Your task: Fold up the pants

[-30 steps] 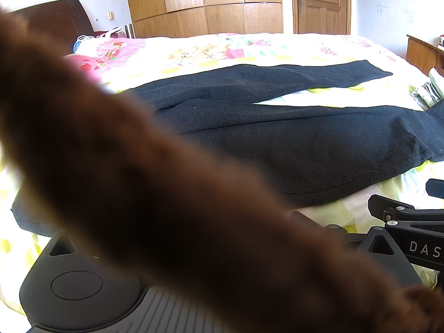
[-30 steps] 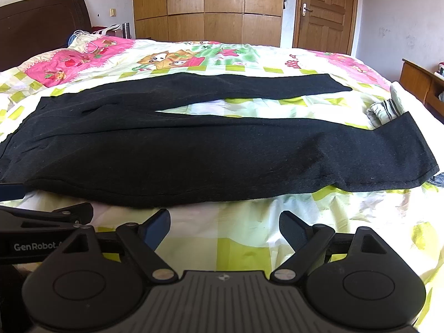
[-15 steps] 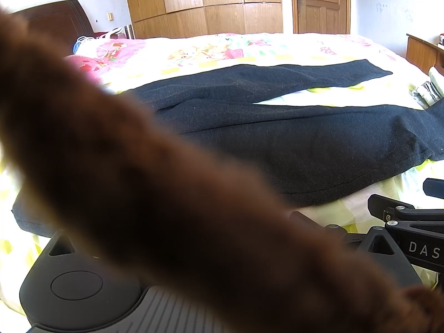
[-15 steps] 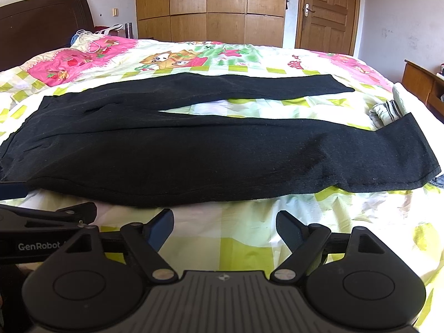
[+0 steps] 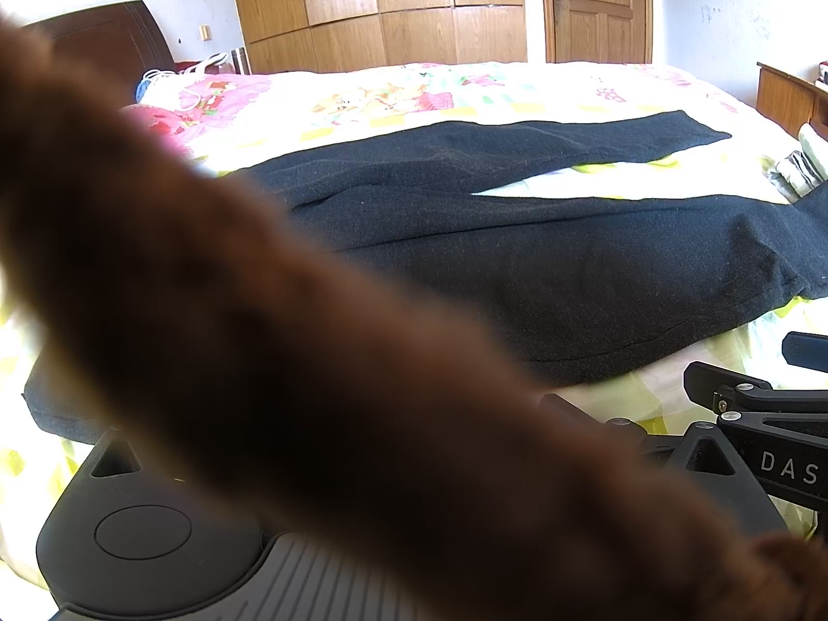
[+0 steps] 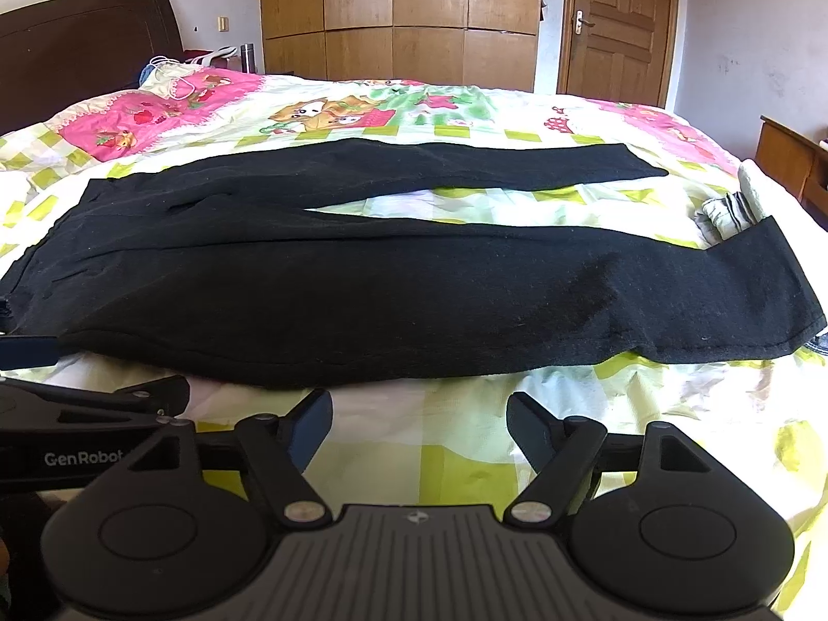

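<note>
place: home bedroom — bed (image 6: 466, 119) | wooden wardrobe (image 6: 398, 15) — door (image 6: 618, 26)

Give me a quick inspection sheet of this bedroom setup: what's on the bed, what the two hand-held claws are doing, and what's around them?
Surface: bed with a cartoon-print quilt, wrinkled near the front.
Job's things: black pants spread flat, legs apart in a V, not yet folded.
Clutter: small striped grey cloth touching the near leg's hem; white cords at the pillow end.
Grippers: right gripper open, over the quilt just short of the pants, holding nothing. Left gripper sits beside it; its own camera is mostly blocked by a blurred brown fuzzy thing, so its state is unclear.
Cables: only those white cords.
Surroundings: dark headboard, wooden wardrobe, closed door.
</note>
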`<action>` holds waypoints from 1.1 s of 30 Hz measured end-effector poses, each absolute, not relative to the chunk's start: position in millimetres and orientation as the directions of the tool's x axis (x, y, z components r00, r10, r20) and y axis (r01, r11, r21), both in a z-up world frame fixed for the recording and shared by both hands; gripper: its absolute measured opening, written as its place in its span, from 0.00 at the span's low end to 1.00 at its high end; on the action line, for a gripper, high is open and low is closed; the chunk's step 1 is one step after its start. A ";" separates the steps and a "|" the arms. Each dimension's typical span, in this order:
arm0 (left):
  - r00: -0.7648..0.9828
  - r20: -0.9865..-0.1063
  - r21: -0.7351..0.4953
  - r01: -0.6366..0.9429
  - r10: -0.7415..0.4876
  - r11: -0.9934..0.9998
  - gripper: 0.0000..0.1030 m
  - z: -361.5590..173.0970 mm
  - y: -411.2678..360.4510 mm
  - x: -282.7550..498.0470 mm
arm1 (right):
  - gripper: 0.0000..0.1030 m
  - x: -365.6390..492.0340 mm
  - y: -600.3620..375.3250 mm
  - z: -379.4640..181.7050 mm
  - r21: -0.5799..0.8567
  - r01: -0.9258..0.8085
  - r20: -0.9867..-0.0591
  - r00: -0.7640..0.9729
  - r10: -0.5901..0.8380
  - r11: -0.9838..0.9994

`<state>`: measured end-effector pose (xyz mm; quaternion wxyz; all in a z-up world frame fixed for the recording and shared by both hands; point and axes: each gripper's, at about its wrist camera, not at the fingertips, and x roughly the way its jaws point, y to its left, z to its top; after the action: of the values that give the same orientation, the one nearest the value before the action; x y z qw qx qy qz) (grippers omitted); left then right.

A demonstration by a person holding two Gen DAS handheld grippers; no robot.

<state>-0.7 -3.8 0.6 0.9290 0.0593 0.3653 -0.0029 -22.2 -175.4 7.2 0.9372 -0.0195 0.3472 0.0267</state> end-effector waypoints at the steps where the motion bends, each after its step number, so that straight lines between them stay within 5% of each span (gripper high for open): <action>1: 0.736 -0.676 0.109 0.046 0.040 0.993 0.99 2.1 -3.8 -1.1 | 0.84 -22.5 -174.0 8.7 -0.021 -0.070 -0.648 0.761 0.040 0.997; 10: 0.756 -0.653 0.045 -0.012 0.039 0.999 1.00 25.9 35.6 -4.7 | 0.83 -14.2 -140.2 27.4 -0.031 -0.235 -0.628 0.761 0.165 0.971; 22: 0.671 -0.674 0.135 -0.299 0.309 0.945 1.00 18.5 210.4 -4.8 | 0.83 5.9 23.6 28.0 -0.121 -0.695 -0.652 0.594 0.471 0.709; 31: 0.680 -0.686 0.190 -0.178 0.260 0.966 1.00 -3.3 252.0 29.9 | 0.81 26.4 86.8 -11.7 -0.180 -0.788 -0.733 0.507 0.453 0.589; 33: 0.662 -0.705 0.204 -0.154 0.254 0.967 0.89 -11.0 256.7 36.5 | 0.73 28.6 90.2 -14.0 -0.161 -0.792 -0.745 0.489 0.454 0.588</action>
<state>36.5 256.7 -11.0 0.9093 0.0633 0.3957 0.1121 28.6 90.2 -14.0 0.8253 -0.2514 0.3364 0.3775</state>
